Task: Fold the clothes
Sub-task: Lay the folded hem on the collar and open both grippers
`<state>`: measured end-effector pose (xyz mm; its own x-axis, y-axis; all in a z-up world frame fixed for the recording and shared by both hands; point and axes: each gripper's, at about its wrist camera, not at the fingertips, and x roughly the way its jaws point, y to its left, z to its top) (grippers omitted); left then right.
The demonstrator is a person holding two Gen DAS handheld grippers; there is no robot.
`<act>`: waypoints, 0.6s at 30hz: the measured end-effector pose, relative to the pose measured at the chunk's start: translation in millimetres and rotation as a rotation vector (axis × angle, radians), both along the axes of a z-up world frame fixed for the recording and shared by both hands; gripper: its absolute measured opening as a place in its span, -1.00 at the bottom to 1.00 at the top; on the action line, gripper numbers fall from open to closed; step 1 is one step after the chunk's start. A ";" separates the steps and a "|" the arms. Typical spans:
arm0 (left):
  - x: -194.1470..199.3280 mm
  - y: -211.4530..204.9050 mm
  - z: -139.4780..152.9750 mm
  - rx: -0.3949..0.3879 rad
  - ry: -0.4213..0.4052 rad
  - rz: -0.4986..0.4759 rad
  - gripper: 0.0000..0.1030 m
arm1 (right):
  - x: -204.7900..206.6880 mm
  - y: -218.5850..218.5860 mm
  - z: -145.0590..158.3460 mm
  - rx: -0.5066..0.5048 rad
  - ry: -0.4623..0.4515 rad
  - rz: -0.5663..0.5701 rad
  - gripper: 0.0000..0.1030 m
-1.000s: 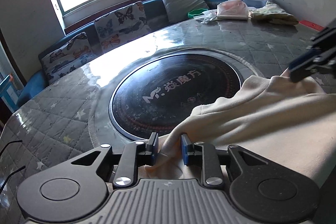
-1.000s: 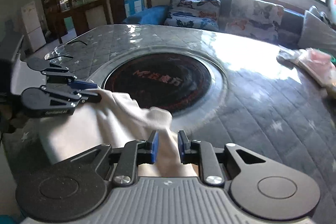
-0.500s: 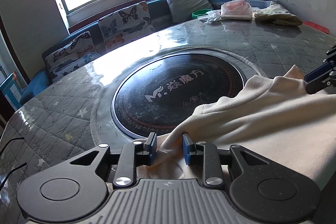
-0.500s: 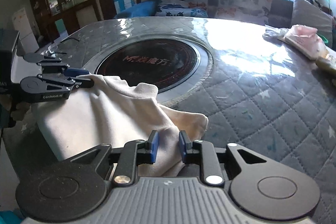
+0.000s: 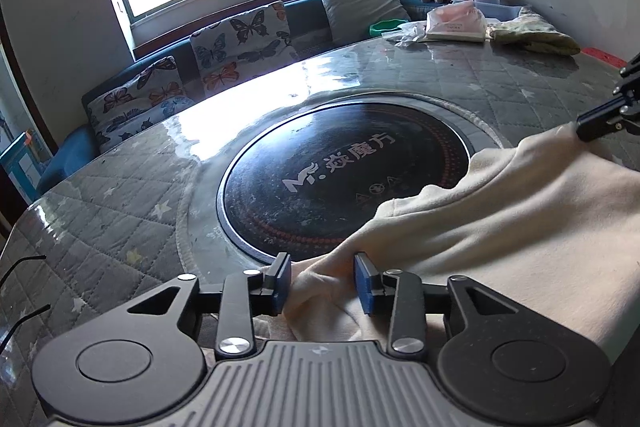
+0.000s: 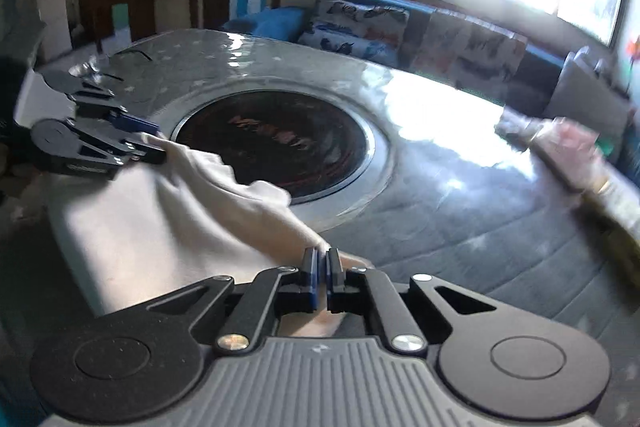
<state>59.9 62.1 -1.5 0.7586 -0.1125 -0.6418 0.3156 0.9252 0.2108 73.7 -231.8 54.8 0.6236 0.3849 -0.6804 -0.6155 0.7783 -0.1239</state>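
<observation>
Left wrist view: the left tool [image 5: 322, 281] sits low over the near edge of a cream garment [image 5: 520, 227], which lies across the near side of the tabletop [image 5: 120, 211], partly over the rim of the dark round hotplate [image 5: 344, 183] set into it. Its jaws have just been opening. A bunched fold of the cloth lies between them, but the blue pads [image 5: 365, 283] stand partly apart, and the right-hand pad shows a clear gap to the fabric, so nothing is pinched. At the right edge of this view the right tool [image 5: 600, 123] meets the far corner of the garment.

Right wrist view: the right tool [image 6: 322, 273] has just closed; its jaws stand almost together, nipping an edge of the cream garment [image 6: 160, 227], which runs away to the left toward the left tool [image 6: 148, 143]. This picture is smeared by motion. Butterfly-print cushions [image 5: 240, 47] line a bench under the window, and a small heap of other laundry [image 5: 532, 35] rests at the far side of the tabletop.

Step in hand, as a judgement: taking hold of two points along one edge of the garment, ready to lift or spread it for a fold. One side is gripped, the other not yet. The next move calls for the left tool to close firmly on its fold before either hand pulls; otherwise the cloth would drag from one corner only and skew.
</observation>
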 end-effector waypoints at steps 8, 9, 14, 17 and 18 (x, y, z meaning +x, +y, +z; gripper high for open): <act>5.6 11.4 4.5 -0.001 0.010 0.043 0.14 | 11.6 2.3 -4.2 0.053 0.038 -0.028 -0.93; 7.1 13.7 5.3 -0.005 0.012 0.051 0.15 | 9.4 5.1 -0.5 0.068 0.039 -0.013 -0.92; 7.5 24.8 10.7 -0.005 -0.004 0.094 0.16 | 1.5 36.1 6.2 0.096 0.074 0.104 -0.87; 3.8 34.4 15.7 0.005 -0.023 0.132 0.15 | 3.8 54.3 -1.5 0.080 0.095 0.145 -0.87; 2.4 38.3 17.5 0.009 -0.030 0.150 0.15 | 6.5 59.9 -5.6 0.072 0.106 0.152 -0.86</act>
<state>62.3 100.4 16.0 0.7851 0.0097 -0.6194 0.1673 0.9594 0.2270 80.2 -171.9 49.2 0.4809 0.5193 -0.7065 -0.7331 0.6802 0.0010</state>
